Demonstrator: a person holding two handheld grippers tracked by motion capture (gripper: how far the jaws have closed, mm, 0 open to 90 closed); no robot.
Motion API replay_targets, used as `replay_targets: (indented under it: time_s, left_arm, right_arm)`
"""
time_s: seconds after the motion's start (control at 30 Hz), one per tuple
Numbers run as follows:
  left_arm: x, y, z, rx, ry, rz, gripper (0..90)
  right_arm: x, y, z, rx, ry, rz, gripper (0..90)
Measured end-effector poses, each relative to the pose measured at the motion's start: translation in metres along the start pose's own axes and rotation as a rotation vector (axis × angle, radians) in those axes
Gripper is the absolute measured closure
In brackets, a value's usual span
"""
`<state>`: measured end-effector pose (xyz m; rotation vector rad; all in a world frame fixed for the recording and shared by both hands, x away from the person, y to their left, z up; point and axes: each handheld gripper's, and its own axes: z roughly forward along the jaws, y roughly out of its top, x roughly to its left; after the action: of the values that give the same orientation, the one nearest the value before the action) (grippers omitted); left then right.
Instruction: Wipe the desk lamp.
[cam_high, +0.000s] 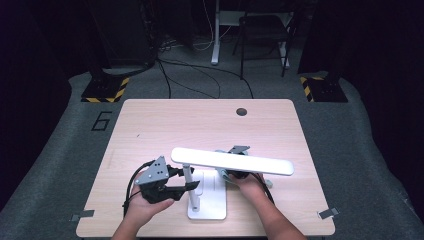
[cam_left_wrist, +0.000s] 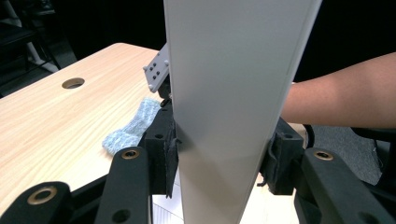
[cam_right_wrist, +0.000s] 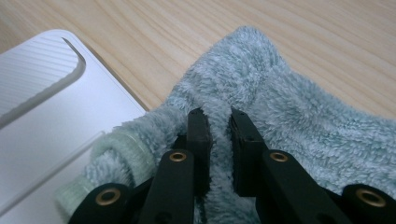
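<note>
Wooden table (cam_high: 150, 125): cloth (cam_right_wrist: 289, 121) pinched in right tongs (cam_right_wrist: 219, 122).

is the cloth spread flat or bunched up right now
Bunched. In the right gripper view the cloth rises in a fold pinched by the right hand-held gripper, its hem rolled at the lamp base; it is not lying flat.

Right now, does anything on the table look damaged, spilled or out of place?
Nothing stands out. The white desk lamp stands upright on the table, the left hand-held gripper clamps its post, and the right hand-held gripper pinches a pale green cloth beside the lamp base.
</note>
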<state>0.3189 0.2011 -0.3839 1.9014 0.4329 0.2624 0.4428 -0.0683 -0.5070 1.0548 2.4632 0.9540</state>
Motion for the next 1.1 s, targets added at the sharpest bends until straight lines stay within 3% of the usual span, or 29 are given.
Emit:
replay_targets:
  time_s: [0.2, 0.37, 0.63, 0.77, 0.97, 1.1]
  left_arm:
    - [0.004, -0.001, 0.000, -0.011, -0.004, -0.014, 54.2]
    - [0.004, -0.001, 0.001, -0.013, -0.012, -0.010, 54.1]
    - [0.006, -0.002, 0.000, -0.019, -0.024, -0.013, 54.1]
    - [0.005, -0.002, 0.000, -0.020, -0.015, -0.005, 54.0]
    - [0.002, -0.002, 0.000, -0.012, 0.011, 0.001, 54.3]
    - [0.002, -0.002, 0.000, -0.020, 0.010, -0.006, 54.4]
  right_arm:
    - [0.004, 0.004, 0.003, -0.006, -0.019, 0.003, 80.1]
    - [0.008, 0.014, 0.011, -0.012, 0.014, 0.040, 80.1]
    - [0.038, 0.039, 0.033, -0.018, 0.051, -0.012, 80.0]
    - [0.052, 0.047, 0.040, -0.033, 0.059, -0.007, 79.9]
    - [0.050, 0.046, 0.040, -0.032, 0.065, -0.019, 79.9]
    - [0.043, 0.039, 0.033, -0.028, 0.043, -0.037, 79.9]
